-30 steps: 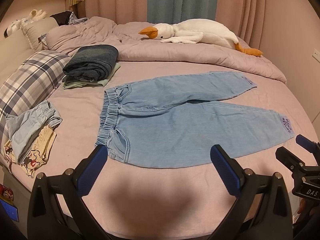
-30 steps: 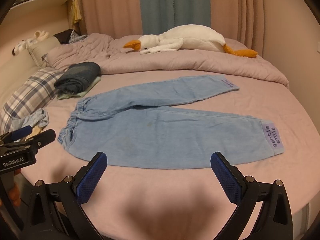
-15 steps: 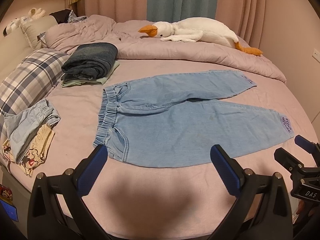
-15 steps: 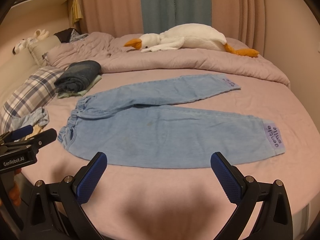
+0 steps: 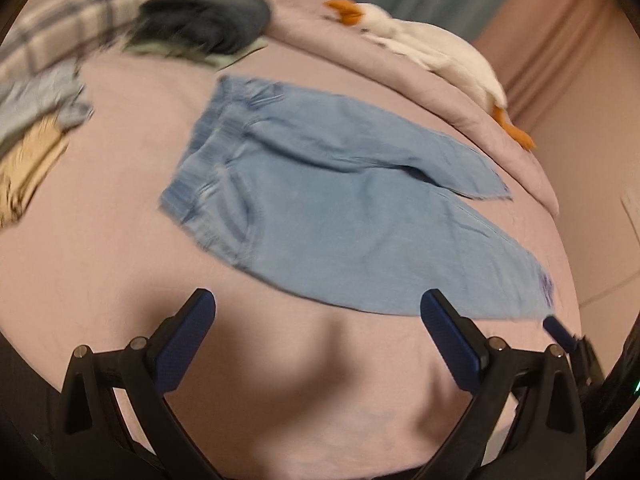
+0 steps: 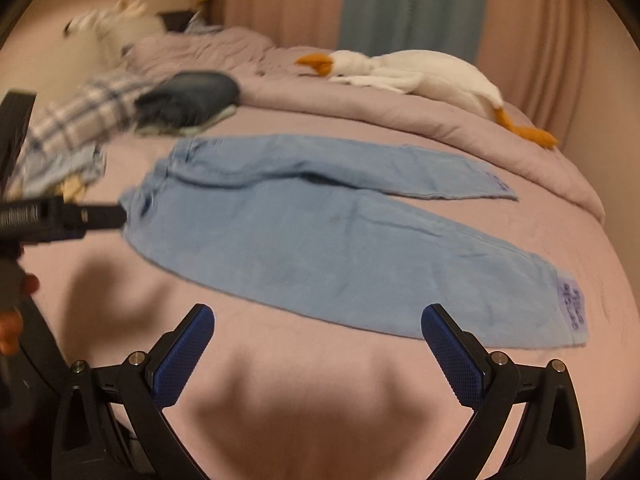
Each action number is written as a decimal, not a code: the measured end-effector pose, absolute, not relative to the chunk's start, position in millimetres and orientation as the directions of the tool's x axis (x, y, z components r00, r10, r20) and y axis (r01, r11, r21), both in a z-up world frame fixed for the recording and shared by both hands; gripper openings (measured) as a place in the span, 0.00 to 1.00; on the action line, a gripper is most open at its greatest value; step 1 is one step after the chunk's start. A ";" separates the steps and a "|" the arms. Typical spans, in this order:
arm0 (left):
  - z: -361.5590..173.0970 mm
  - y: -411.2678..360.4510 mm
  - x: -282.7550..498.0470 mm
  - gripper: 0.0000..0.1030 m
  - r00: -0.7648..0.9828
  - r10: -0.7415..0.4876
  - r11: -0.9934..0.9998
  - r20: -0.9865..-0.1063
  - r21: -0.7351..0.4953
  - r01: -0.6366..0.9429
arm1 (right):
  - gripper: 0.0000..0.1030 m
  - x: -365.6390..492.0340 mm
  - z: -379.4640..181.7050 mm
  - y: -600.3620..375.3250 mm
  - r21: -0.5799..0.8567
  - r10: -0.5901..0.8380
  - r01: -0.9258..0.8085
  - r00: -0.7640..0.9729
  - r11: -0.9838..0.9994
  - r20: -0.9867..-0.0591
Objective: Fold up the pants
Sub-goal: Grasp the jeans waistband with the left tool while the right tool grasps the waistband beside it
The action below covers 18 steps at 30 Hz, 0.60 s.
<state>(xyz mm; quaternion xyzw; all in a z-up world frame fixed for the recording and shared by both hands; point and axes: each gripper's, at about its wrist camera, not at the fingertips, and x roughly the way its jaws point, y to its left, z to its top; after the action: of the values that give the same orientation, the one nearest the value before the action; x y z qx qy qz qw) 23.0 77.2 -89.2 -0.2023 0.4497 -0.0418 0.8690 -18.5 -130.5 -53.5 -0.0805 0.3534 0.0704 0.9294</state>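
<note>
Light blue denim pants (image 5: 340, 208) lie flat and spread on the pink bed, waistband to the left, both legs running right; they also show in the right wrist view (image 6: 328, 236). A purple label (image 6: 574, 308) marks the near leg's cuff. My left gripper (image 5: 318, 340) is open and empty, over the sheet just in front of the pants' near edge. My right gripper (image 6: 318, 344) is open and empty, in front of the near leg. The left gripper's tip (image 6: 100, 216) reaches toward the waistband in the right wrist view. Both views are blurred.
A folded dark jeans stack (image 5: 204, 24) and a plaid pillow (image 6: 80, 120) lie at the far left. Loose small clothes (image 5: 36, 120) sit at the left edge. A white plush goose (image 6: 420, 76) lies on the rumpled duvet (image 6: 400, 120) behind the pants.
Both grippers have moved in closer to the bed and tilted, so the pants look larger and slanted. The left gripper has advanced toward the waistband. The pants have not moved.
</note>
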 end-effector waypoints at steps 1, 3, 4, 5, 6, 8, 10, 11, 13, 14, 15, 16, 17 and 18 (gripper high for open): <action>-95.2 82.4 24.5 0.99 0.592 -0.259 0.906 -0.763 -0.404 -0.125 | 1.00 -17.0 -58.1 -126.9 -0.108 0.081 -0.204 0.740 0.973 -0.668; -105.2 89.0 29.0 0.99 0.587 -0.276 0.890 -0.761 -0.433 -0.142 | 1.00 -11.0 -70.5 -117.1 -0.136 0.089 -0.242 0.732 0.961 -0.675; -110.2 91.8 31.8 0.99 0.581 -0.284 0.883 -0.763 -0.444 -0.151 | 1.00 -7.2 -77.3 -112.1 -0.158 0.089 -0.263 0.728 0.952 -0.680; -115.8 94.6 35.3 0.98 0.574 -0.298 0.873 -0.763 -0.461 -0.160 | 1.00 -5.6 -82.8 -109.2 -0.180 0.083 -0.278 0.725 0.943 -0.684; -122.2 98.3 39.1 0.98 0.571 -0.309 0.860 -0.761 -0.480 -0.173 | 1.00 -3.0 -88.1 -105.3 -0.208 0.073 -0.292 0.722 0.934 -0.688; -131.4 103.2 47.0 0.94 0.573 -0.321 0.838 -0.754 -0.508 -0.198 | 0.99 2.6 -98.5 -96.6 -0.277 0.057 -0.334 0.724 0.901 -0.688; -132.8 105.1 54.4 0.91 0.595 -0.287 0.844 -0.751 -0.492 -0.215 | 0.89 8.2 -105.2 -89.0 -0.319 0.052 -0.367 0.723 0.874 -0.688; -132.2 105.4 58.1 0.88 0.604 -0.265 0.852 -0.751 -0.476 -0.219 | 0.86 12.7 -108.7 -84.1 -0.337 0.058 -0.389 0.724 0.857 -0.688; -132.2 106.3 68.0 0.85 0.611 -0.223 0.863 -0.759 -0.445 -0.237 | 0.80 20.4 -113.3 -76.5 -0.353 0.076 -0.422 0.724 0.835 -0.685; -132.0 107.5 73.9 0.80 0.614 -0.208 0.863 -0.761 -0.438 -0.251 | 0.80 23.8 -114.4 -73.1 -0.359 0.081 -0.428 0.728 0.829 -0.681; -133.0 110.0 77.8 0.76 0.614 -0.192 0.863 -0.765 -0.430 -0.266 | 0.76 27.5 -114.3 -69.9 -0.362 0.091 -0.435 0.733 0.825 -0.674; -134.8 113.5 81.6 0.68 0.615 -0.177 0.863 -0.768 -0.421 -0.278 | 0.69 32.3 -112.5 -66.5 -0.357 0.110 -0.450 0.733 0.819 -0.671; -134.7 115.7 86.5 0.56 0.607 -0.155 0.866 -0.780 -0.403 -0.296 | 0.64 35.3 -113.4 -61.8 -0.353 0.122 -0.460 0.731 0.815 -0.671; -135.9 118.8 87.9 0.49 0.601 -0.142 0.870 -0.786 -0.389 -0.303 | 0.55 38.5 -113.8 -58.6 -0.354 0.127 -0.468 0.729 0.810 -0.673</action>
<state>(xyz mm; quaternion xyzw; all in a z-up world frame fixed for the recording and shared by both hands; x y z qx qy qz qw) 87.9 118.8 -135.9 -0.2504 0.4440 0.0467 0.8591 38.5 -58.6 -113.8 -0.2595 0.3284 0.1666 0.8928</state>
